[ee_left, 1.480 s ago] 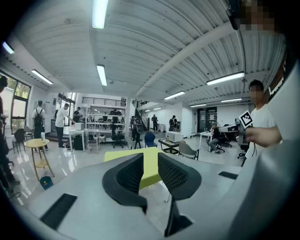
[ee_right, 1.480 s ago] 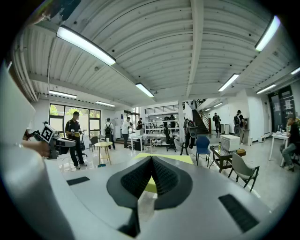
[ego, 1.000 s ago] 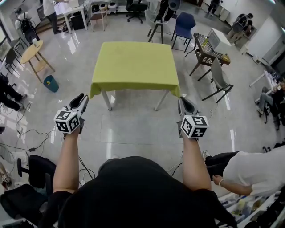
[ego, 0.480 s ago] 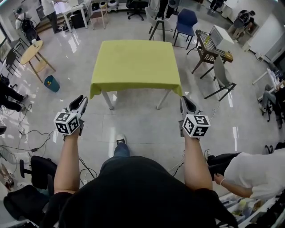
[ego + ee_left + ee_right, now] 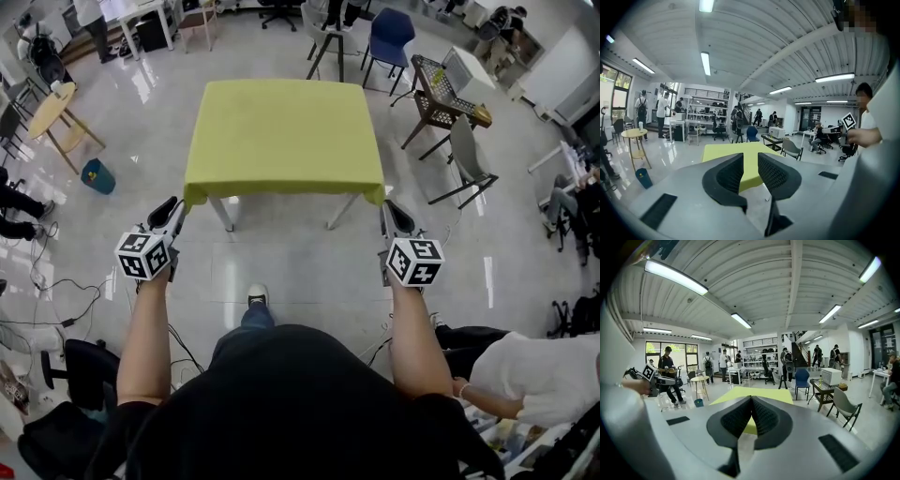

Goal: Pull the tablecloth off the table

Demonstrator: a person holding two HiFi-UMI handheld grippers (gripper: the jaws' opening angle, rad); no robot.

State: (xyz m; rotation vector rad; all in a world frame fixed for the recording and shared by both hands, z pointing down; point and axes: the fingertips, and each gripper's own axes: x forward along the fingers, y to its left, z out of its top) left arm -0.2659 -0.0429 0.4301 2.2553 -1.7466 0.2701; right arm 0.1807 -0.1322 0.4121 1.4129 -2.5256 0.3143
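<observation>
Left gripper (image 5: pixel 174 206), right gripper (image 5: pixel 387 210) near tablecloth (image 5: pixel 284 131)

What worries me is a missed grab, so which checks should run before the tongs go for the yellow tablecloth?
1. Tablecloth lies flat with nothing on it: ok.
2. Left tongs have their jaws apart and empty: ok.
3. Right tongs have their jaws closed and must open to grab: not ok.
4. Both tongs at the near hem: not ok, both are short of it.
5. Far overhang free of snags: cannot tell, it is hidden.
</observation>
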